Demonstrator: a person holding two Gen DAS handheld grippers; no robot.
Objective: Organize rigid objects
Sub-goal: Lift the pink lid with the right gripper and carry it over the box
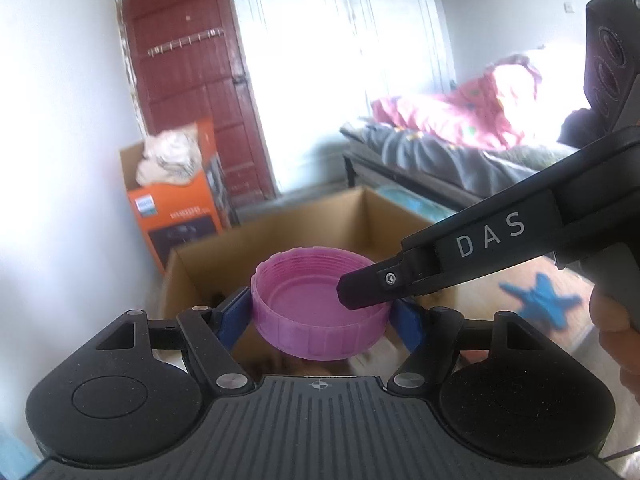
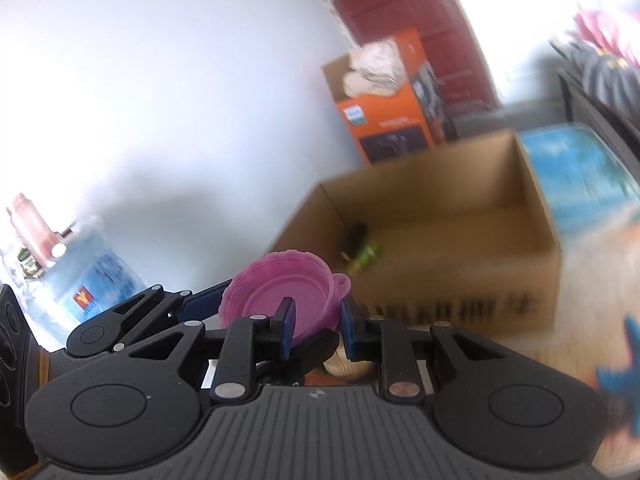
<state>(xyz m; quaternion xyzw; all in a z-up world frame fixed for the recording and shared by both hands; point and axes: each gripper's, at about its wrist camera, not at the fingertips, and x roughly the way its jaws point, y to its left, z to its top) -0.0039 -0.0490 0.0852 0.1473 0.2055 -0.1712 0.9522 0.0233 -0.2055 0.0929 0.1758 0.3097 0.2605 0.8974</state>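
- My left gripper (image 1: 320,314) is clamped across the pink cap (image 1: 320,308), one blue pad on each side of its ribbed wall, open face up. The cap is off the surface, held in the air in front of the cardboard box (image 1: 200,264).
- My right gripper (image 2: 318,326) has its jaws drawn in on the cap's near rim: from the left wrist view one finger dips inside the cap, and from the right wrist view the rim sits between the two blue pads. I read that as a pinch on the wall, so both claws hold the same piece.
- Done so far, as I judge it: the box already has at least one item, something dark and green (image 2: 360,256) lying by its left inner wall. Motion blur hides what it is.
- Left to do: the cap is not in the box yet; a blue star-shaped piece (image 1: 540,304) lies loose on the wooden surface to the right, outside the box.
- Edges: the box's near wall is the lip to clear.
- Room: most of the box floor looks bare, with open space above it. The orange carton (image 1: 180,200) stands well behind.
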